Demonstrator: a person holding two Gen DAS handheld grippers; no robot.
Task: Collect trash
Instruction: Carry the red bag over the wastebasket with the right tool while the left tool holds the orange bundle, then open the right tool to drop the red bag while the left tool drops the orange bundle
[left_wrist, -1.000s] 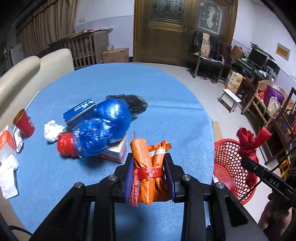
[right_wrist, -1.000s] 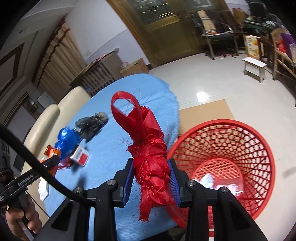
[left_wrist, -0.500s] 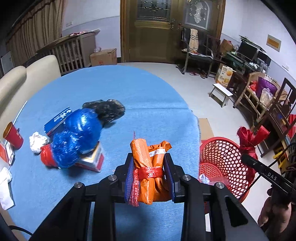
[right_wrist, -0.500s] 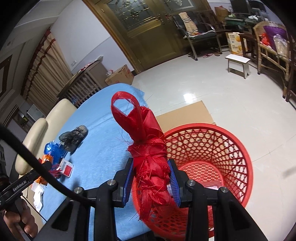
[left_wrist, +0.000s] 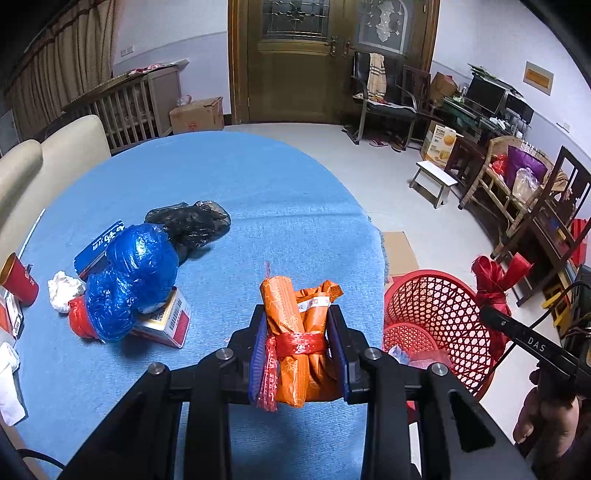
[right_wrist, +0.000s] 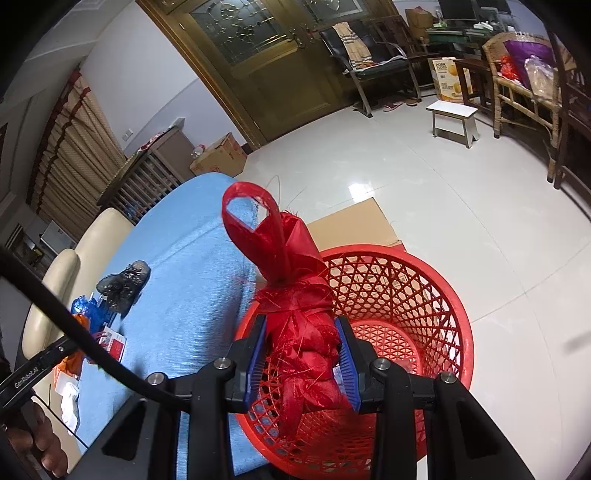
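Note:
My left gripper (left_wrist: 298, 325) is shut on an orange wrapped bundle (left_wrist: 291, 325) tied with a red band, held over the blue table (left_wrist: 258, 192) near its right edge. My right gripper (right_wrist: 301, 332) is shut on a knotted red mesh bag (right_wrist: 295, 314), held above the near rim of the red lattice basket (right_wrist: 424, 295) on the floor beside the table. From the left wrist view the basket (left_wrist: 436, 314) and the red mesh bag (left_wrist: 493, 280) over its far rim show at the right. Some trash lies at the basket's bottom.
On the table lie a blue plastic bag bundle (left_wrist: 129, 273), a black bag (left_wrist: 188, 225), a red-and-white carton (left_wrist: 166, 321), crumpled white paper (left_wrist: 64, 291) and a red cup (left_wrist: 18, 280). Flat cardboard (right_wrist: 354, 229) lies on the floor behind the basket. A cream sofa (left_wrist: 44, 162) borders the table's left.
The right gripper has carried the red mesh bag from beside the table to over the basket. The left gripper with the orange bundle has shifted right, toward the table edge and basket.

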